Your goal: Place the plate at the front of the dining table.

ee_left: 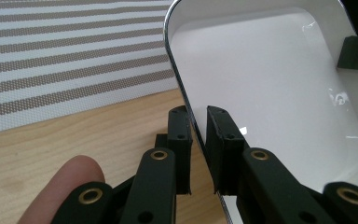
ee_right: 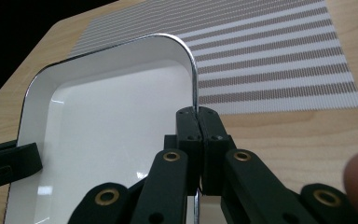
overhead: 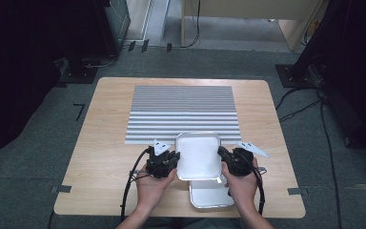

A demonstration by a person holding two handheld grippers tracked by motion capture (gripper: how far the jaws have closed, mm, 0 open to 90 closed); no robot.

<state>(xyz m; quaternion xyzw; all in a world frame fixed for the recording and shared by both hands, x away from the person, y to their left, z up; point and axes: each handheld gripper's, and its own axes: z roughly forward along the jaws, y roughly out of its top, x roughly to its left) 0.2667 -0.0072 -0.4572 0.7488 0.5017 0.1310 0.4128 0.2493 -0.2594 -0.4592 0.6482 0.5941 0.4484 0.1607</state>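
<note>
Status: a white enamel rectangular tray with a thin dark rim (overhead: 198, 155) is held up between both claws, near the 6 o'clock edge of the light wooden tabletop (overhead: 105, 143).

Left claw (overhead: 172, 159): jaws straddle the tray's 9 o'clock rim, one inside, one outside. In the left gripper view (ee_left: 198, 140) a narrow gap shows around the rim; seems to be clamped on it, but contact not fully verifiable.

Right claw (overhead: 221, 153): jaws pinched tight on the 3 o'clock rim; confirmed in the right gripper view (ee_right: 198, 135), pads meeting with the rim edge between them.

A second white tray, same make (overhead: 210, 193), lies flat on the tabletop at 6 o'clock, partly beneath the lifted one. Judgement: top tray has been separated from this lower one, i.e. lift done.

A grey-and-white striped woven placemat (overhead: 183, 113) lies at 12 o'clock, bare. Judgement: likely destination; carry fwd and set-down remain. Approx. halfway.

Hidden / unclear:
- Lower tray's far part is covered by the held tray; can't tell whether the two touch.
- Height of held tray above tabletop not determinable.
- Tray's near end is cut off in both gripper views.
- Hands cover the claw bodies in the high view; a fingertip intrudes, blurred, in each gripper view.
- Tray appears empty; glare spots on the enamel only.
</note>
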